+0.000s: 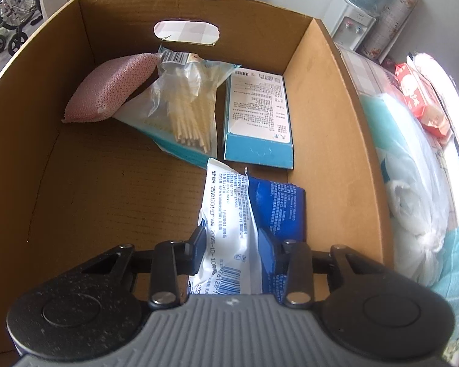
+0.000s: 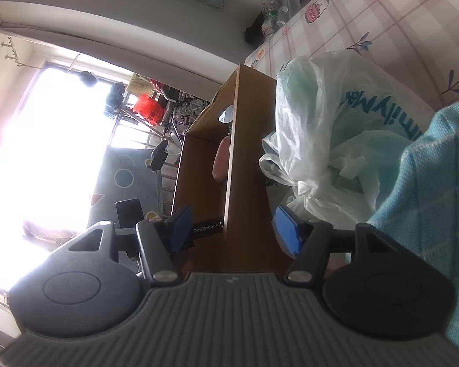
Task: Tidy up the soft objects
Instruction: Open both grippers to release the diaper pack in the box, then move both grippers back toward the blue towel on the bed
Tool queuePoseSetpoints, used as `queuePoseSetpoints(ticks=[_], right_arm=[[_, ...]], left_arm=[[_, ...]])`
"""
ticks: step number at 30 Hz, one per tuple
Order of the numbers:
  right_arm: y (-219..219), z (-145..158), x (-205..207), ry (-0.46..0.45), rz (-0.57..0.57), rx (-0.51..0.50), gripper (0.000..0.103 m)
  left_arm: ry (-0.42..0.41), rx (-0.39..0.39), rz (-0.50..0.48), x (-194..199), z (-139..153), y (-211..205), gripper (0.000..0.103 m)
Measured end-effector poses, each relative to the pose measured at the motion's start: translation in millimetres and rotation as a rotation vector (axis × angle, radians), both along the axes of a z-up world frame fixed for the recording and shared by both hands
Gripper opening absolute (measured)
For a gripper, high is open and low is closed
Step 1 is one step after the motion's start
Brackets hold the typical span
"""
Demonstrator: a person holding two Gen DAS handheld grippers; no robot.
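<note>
Surroundings: white knotted plastic bag lies just outside the box's right wall on a pink checked patterned cloth; a teal woven cloth sits beside the bag; red-and-white packets lie further along the cloth; white water dispenser stands beyond the box.

Obstruction: box wall stands edge-on between the right gripper's fingers, not touched by either as far as can be told.

Container: open brown cardboard box with an oval handle cutout in its far wall.

Contents, far left: pink mesh-covered sponge pad, leaning against the left corner.

Contents, far centre: clear plastic bag of pale wooden sticks, lying on a teal-edged flat pack.

Contents, far right: light-blue printed carton, flat, touching the stick bag's side.

Task item: blue-and-white soft plastic tissue pack, on the box floor at the near side, just short of the carton.

Long axis: runs from the gripper toward the far wall, barcode end nearest the camera.

Left gripper: clamped on the tissue pack's near end.

Right gripper: spread wide, blue pads apart, holding nothing.
</note>
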State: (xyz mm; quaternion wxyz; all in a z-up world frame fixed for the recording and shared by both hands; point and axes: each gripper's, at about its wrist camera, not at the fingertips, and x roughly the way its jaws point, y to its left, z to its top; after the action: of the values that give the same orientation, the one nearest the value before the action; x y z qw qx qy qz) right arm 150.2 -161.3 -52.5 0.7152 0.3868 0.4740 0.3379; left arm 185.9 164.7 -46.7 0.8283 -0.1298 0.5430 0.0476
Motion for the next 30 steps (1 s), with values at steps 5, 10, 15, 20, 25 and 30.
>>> queuePoseSetpoints(ticks=[5, 10, 15, 20, 25, 30], right_arm=[[-11.9, -3.9, -3.4, -0.001, -0.035, -0.005, 0.061], [-22.5, 0.5, -11.8, -0.040, -0.062, -0.045, 0.062], [-39.1, 19.3, -26.8, -0.136, -0.107, -0.120, 0.065], [-71.1, 42.8, -45.9, -0.252, -0.202, -0.176, 0.070], [-99.5, 49.7, -61.9, -0.311, -0.281, -0.207, 0.072], [-116.7, 38.4, -77.6, -0.301, -0.318, -0.197, 0.072]], left_arm=[[-0.032, -0.024, 0.055, 10.1, -3.1, 3.9, 0.037], [-0.034, -0.041, 0.080, 7.2, -1.4, 4.2, 0.050], [-0.094, -0.055, 0.078, -15.6, 25.5, 5.0, 0.071], [-0.255, -0.025, 0.085, -53.8, 75.7, -0.6, 0.074], [-0.468, 0.015, 0.033, -99.8, 125.0, -34.1, 0.079], [-0.552, -0.040, -0.137, -130.2, 137.7, -94.2, 0.079]])
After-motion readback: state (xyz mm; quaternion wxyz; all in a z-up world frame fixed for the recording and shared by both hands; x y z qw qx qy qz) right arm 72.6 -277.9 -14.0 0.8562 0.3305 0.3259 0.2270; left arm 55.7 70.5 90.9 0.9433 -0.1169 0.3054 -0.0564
